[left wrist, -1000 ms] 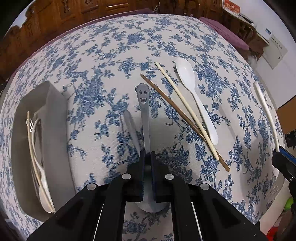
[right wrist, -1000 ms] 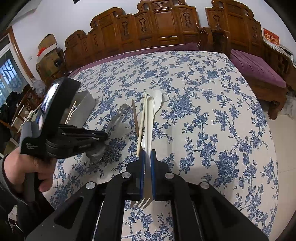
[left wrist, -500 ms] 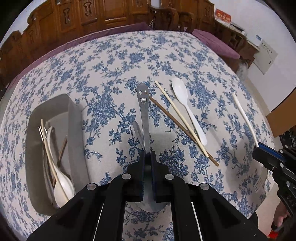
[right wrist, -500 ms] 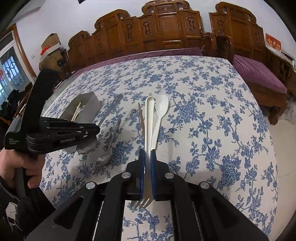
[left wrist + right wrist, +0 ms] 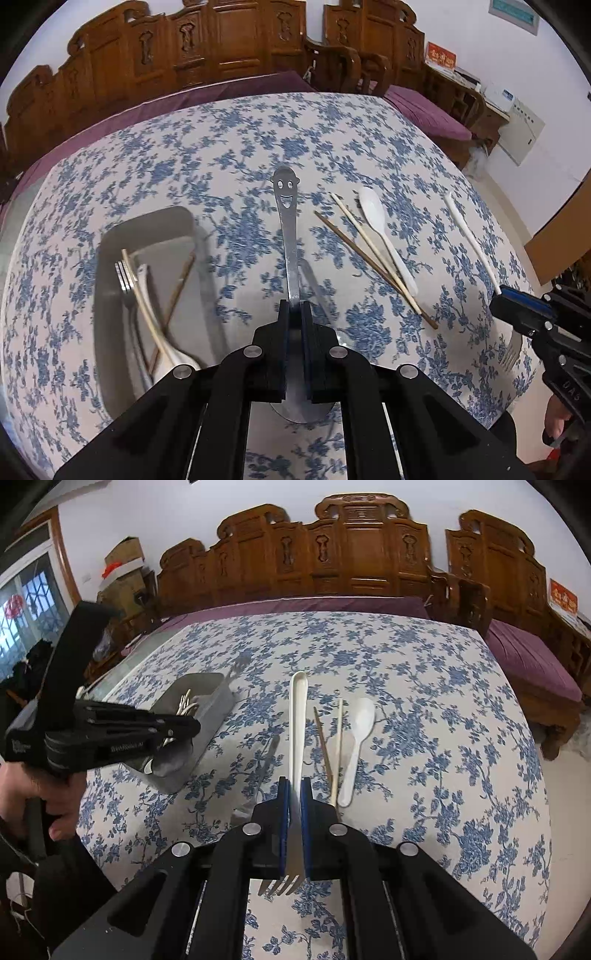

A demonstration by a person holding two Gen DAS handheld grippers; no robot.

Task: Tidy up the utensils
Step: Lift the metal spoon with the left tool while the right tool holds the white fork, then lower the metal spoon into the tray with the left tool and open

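My left gripper [image 5: 294,306] is shut on a metal spoon [image 5: 287,229] with a smiling face cut into its handle, held above the flowered tablecloth. Its bowl shows under the jaws. My right gripper [image 5: 294,786] is shut on a white-handled fork [image 5: 297,716], tines toward the camera. The grey tray [image 5: 155,225] lies left of the spoon and holds a fork, chopsticks and a white spoon. Between the grippers lie a brown chopstick [image 5: 369,266], a pale chopstick [image 5: 369,243] and a white spoon [image 5: 384,236]. The right wrist view shows the left gripper [image 5: 192,726] over the tray [image 5: 216,716].
The tablecloth [image 5: 424,709] covers the whole table, and its right edge drops to the floor. Carved wooden chairs [image 5: 351,554] with purple cushions line the far side and the right. A hand [image 5: 37,794] holds the left gripper at the left edge.
Both grippers have risen off the table with their utensils still clamped. In the left view more of the tray and the room shows. The left gripper now hangs over the tray's near end.
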